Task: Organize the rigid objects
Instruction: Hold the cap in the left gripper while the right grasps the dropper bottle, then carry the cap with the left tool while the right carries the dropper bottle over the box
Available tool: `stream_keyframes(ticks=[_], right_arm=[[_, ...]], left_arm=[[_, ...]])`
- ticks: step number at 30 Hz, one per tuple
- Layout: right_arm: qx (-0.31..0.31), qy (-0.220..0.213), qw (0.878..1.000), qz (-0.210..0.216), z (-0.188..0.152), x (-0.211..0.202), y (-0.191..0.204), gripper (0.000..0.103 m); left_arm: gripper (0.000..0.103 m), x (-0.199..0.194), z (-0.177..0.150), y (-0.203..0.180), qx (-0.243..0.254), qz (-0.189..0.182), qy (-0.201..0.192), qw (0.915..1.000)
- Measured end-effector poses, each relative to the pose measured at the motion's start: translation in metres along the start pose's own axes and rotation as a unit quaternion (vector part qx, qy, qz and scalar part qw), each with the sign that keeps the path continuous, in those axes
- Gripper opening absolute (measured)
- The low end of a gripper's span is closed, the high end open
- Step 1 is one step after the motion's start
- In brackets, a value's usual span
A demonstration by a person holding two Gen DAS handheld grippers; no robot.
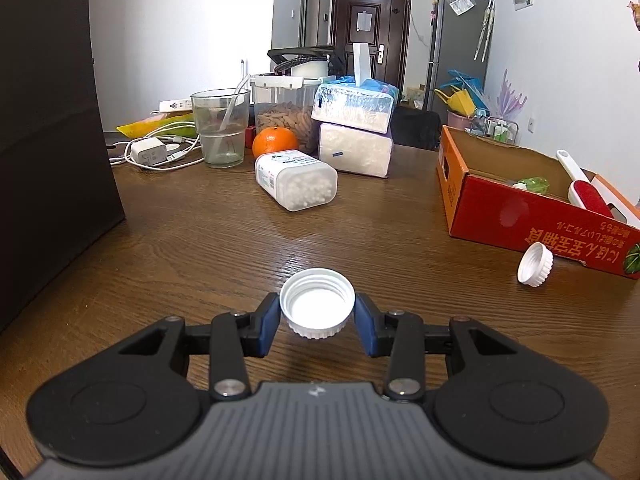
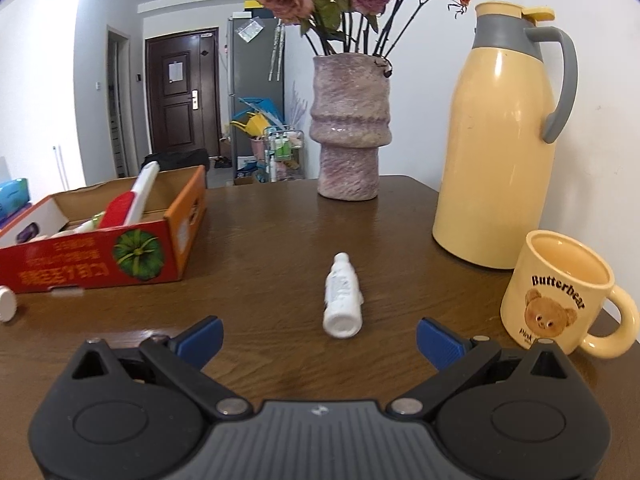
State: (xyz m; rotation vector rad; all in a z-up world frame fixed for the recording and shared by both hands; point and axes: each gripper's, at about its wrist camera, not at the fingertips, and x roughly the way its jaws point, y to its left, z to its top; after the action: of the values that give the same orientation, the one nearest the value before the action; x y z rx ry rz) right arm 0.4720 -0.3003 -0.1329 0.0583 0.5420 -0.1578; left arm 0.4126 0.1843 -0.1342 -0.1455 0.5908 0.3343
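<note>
In the left wrist view my left gripper is shut on a white screw cap, open side up, held just above the wooden table. A second white cap lies on its side beside the red cardboard box; it also shows in the right wrist view. In the right wrist view my right gripper is open and empty, with a small white bottle lying on the table just ahead between its fingers. The red box is at the left, holding a lint roller.
A lying cotton-swab container, an orange, a glass, tissue packs and a charger stand at the back. A dark panel is at the left. A vase, yellow thermos and bear mug stand at the right.
</note>
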Motion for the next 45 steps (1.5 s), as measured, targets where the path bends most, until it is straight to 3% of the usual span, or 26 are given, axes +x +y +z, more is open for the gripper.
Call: stream_keyframes(ticks=[12, 18, 23, 27, 30, 33, 34, 35, 45], right_arm=[[0.012, 0.017, 1.000, -0.014, 0.011, 0.056, -0.009, 0.102], [0.026, 0.032, 0.999, -0.017, 0.015, 0.077, -0.013, 0.093], [0.039, 0.045, 0.998, -0.013, 0.018, 0.091, -0.017, 0.077], [0.048, 0.054, 0.997, -0.012, 0.018, 0.096, -0.019, 0.073], [0.051, 0.057, 0.997, -0.009, 0.019, 0.098, -0.019, 0.063], [0.049, 0.055, 0.997, -0.013, 0.020, 0.101, -0.018, 0.049], [0.048, 0.055, 0.997, -0.015, 0.020, 0.101, -0.017, 0.034], [0.047, 0.054, 0.997, -0.017, 0.020, 0.101, -0.017, 0.031], [0.081, 0.003, 0.997, 0.003, 0.013, 0.075, -0.027, 0.027]], left_arm=[[0.041, -0.007, -0.005, -0.004, -0.002, 0.002, -0.003, 1.0000], [0.041, -0.008, -0.006, -0.005, -0.003, 0.002, -0.002, 1.0000], [0.041, -0.010, -0.008, -0.005, -0.004, 0.003, -0.001, 1.0000], [0.041, -0.010, -0.009, -0.006, -0.004, 0.004, -0.001, 1.0000], [0.041, -0.010, -0.008, -0.006, -0.004, 0.004, -0.001, 1.0000], [0.041, -0.010, -0.009, -0.006, -0.004, 0.004, -0.001, 1.0000], [0.041, -0.010, -0.009, -0.006, -0.004, 0.004, -0.001, 1.0000], [0.041, -0.011, -0.009, -0.006, -0.004, 0.004, -0.001, 1.0000], [0.041, -0.012, -0.010, -0.009, -0.003, 0.004, 0.003, 1.0000]])
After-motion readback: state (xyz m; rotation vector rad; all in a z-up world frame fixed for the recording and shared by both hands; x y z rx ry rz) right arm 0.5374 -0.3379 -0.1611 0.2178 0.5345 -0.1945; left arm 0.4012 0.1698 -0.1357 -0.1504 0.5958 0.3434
